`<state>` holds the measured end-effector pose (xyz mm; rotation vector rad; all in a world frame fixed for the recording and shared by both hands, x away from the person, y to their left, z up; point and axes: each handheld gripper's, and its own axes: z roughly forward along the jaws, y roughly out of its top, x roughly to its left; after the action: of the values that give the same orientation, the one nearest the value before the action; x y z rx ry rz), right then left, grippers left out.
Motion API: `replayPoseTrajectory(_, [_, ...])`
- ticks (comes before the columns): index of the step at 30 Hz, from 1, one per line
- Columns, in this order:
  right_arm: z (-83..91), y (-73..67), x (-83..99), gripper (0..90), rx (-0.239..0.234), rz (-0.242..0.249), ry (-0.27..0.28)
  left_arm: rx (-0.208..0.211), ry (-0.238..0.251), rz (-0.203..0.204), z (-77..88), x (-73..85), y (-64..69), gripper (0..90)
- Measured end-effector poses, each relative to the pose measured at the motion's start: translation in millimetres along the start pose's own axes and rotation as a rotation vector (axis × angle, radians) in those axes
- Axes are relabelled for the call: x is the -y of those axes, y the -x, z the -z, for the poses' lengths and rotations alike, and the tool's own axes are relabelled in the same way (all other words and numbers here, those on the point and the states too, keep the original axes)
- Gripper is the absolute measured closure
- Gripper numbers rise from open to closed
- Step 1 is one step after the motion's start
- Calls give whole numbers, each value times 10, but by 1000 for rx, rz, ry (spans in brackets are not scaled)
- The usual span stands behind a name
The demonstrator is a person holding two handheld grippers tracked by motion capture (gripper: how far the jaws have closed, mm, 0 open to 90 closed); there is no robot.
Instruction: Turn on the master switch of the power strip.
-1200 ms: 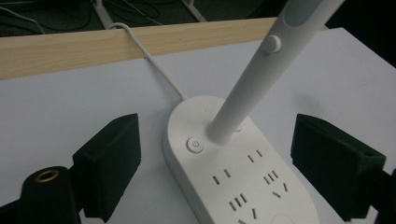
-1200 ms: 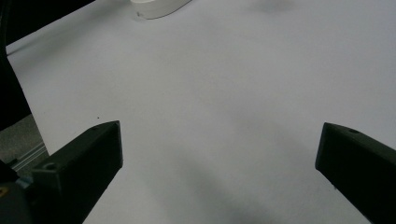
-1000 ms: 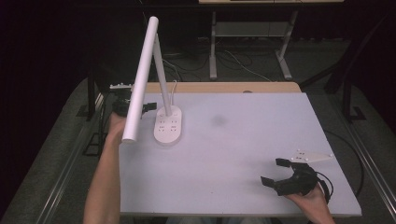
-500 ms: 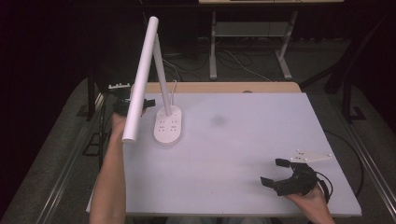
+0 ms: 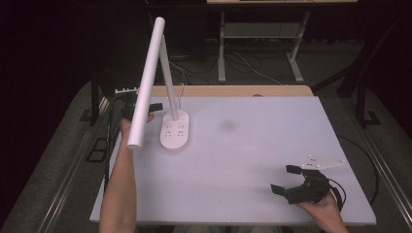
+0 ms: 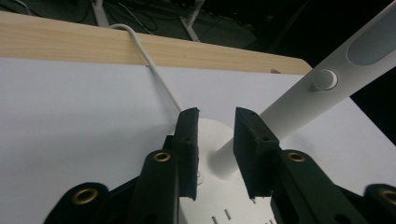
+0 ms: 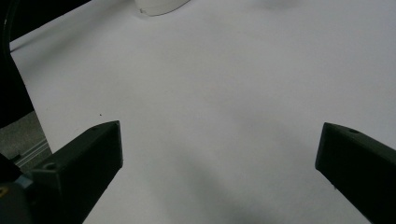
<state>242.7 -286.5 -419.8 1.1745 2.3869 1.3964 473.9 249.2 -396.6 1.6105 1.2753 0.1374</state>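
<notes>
Right gripper (image 5: 290,180) sits at the near right corner of the table (image 5: 272,145), resting low over the bare white top, jaws spread wide and holding nothing; left gripper (image 6: 215,140) is farther off at the left edge, jaws parted a little and flanking the foot of the lamp (image 5: 167,87) stem without clear contact; lamp base (image 5: 175,130) stands left of centre, its cord (image 6: 156,74) running over the far wooden edge.

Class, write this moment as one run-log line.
left gripper: open, beside lamp stem | right gripper: open, over bare table
</notes>
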Motion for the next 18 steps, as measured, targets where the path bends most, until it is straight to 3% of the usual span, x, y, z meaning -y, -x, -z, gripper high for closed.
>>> replayPoseTrajectory(7, [3, -10, -3, 0, -13, 6, 5, 3, -14, 8, -60, 30, 7, 811])
replayPoseTrajectory(13, [2, -12, -4, 0, -18, 6, 4, 9, -22, -12, -108, 48, 1, 896])
replayPoseTrajectory(18, [-1, -12, -3, 0, -19, 9, 3, -5, -36, -7, -160, 78, 4, 899])
